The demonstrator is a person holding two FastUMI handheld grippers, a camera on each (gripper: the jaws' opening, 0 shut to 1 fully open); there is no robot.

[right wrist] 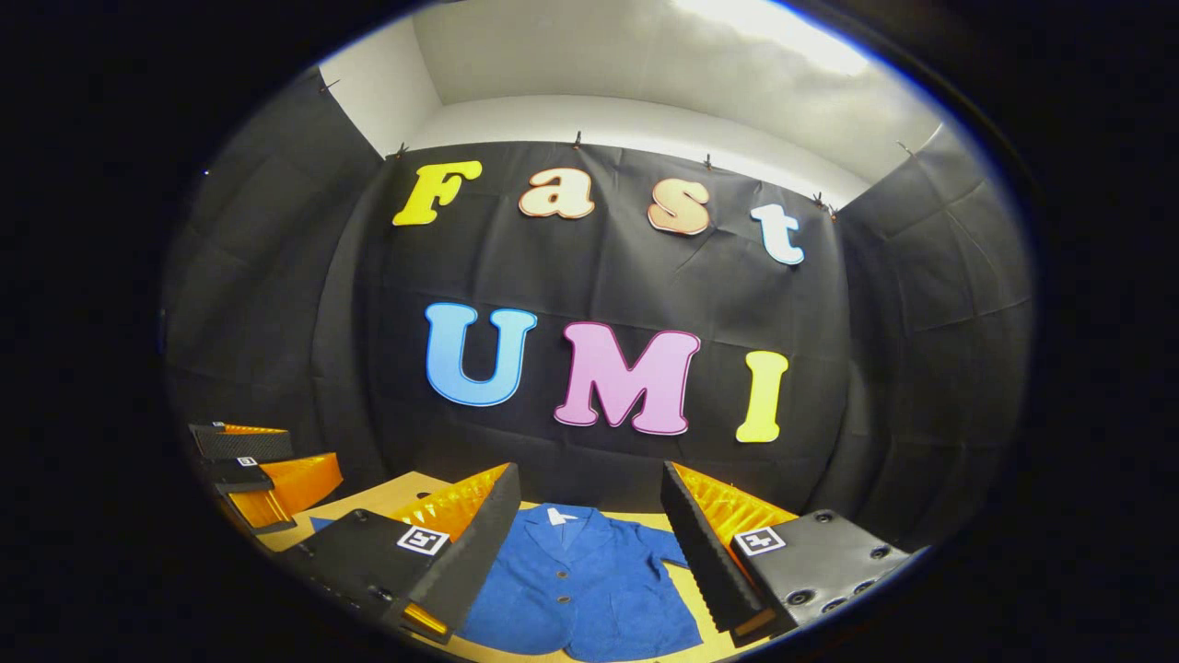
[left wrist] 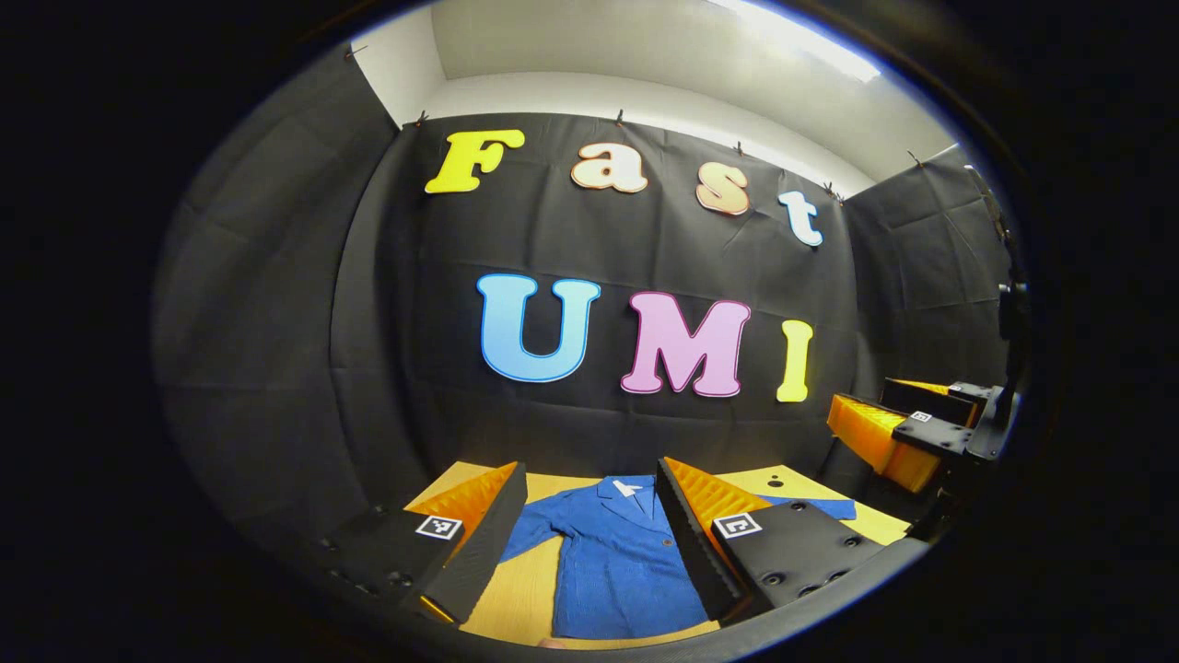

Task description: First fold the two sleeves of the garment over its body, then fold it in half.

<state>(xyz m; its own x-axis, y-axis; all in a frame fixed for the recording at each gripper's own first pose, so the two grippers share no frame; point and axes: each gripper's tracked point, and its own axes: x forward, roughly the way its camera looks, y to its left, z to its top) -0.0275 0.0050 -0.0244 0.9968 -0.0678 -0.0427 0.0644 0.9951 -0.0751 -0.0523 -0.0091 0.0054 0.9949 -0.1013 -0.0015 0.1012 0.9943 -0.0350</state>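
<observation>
- Garment [left wrist: 612, 552]: a blue button-front jacket with a collar is seen lying flat on a yellow table [left wrist: 516, 599], collar toward the black cloth wall, buttons facing up.
- Progress: nothing of the task is judged done. In the left gripper view, one sleeve [left wrist: 815, 505] is seen spread out to the side on the table, and the other slants outward beside the body. No sleeve is folded over the body, and the jacket is not halved. Both sleeve folds and the final fold are judged to be left.
- Left gripper [left wrist: 589, 539]: held above the near edge of the table, with the fingers spread wide apart and nothing held between them. The jacket is seen through the gap, not touched.
- Right gripper [right wrist: 589, 548]: likewise raised and released, fingers wide apart, empty, with the jacket's front and collar [right wrist: 559, 517] seen between them.
- Each gripper is also seen from the other's camera, off to the side: the right one at the right edge of the left gripper view, the left one at the left edge of the right gripper view. They are held well apart.
- Surroundings: black cloth is hung behind and at both sides of the table. No other object is made out on the table surface.
- Obstacles: nothing is seen lying on the jacket or between the fingers and the sleeves, so the approach is judged unobstructed.
</observation>
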